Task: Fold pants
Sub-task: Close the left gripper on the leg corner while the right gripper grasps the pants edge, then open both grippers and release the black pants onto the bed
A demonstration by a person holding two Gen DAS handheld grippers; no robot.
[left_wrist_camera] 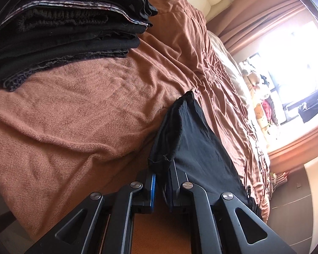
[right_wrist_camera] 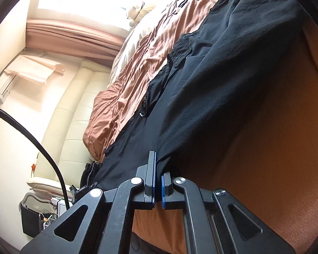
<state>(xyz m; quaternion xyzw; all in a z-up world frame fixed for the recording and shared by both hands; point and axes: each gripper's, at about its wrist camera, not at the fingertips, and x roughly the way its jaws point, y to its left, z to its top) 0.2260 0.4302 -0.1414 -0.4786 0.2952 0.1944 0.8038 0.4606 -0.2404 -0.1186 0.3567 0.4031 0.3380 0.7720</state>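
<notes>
Black pants (right_wrist_camera: 218, 67) stretch across the brown blanket (right_wrist_camera: 265, 139) in the right wrist view, with a flap pocket showing partway along the cloth. My right gripper (right_wrist_camera: 158, 169) is shut on an edge of the pants, the cloth pinched between its blue pads. In the left wrist view, my left gripper (left_wrist_camera: 162, 169) is shut on another bunched part of the pants (left_wrist_camera: 193, 139), and the cloth drapes over its right finger and hides it. Both ends hang lifted just above the bed.
A stack of folded dark garments (left_wrist_camera: 70, 25) lies on the brown blanket (left_wrist_camera: 84, 105) at the upper left. A cream headboard (right_wrist_camera: 74, 114), pink curtains (left_wrist_camera: 262, 17), a bright window and stuffed toys (left_wrist_camera: 260, 110) border the bed. A black cable (right_wrist_camera: 42, 148) crosses at left.
</notes>
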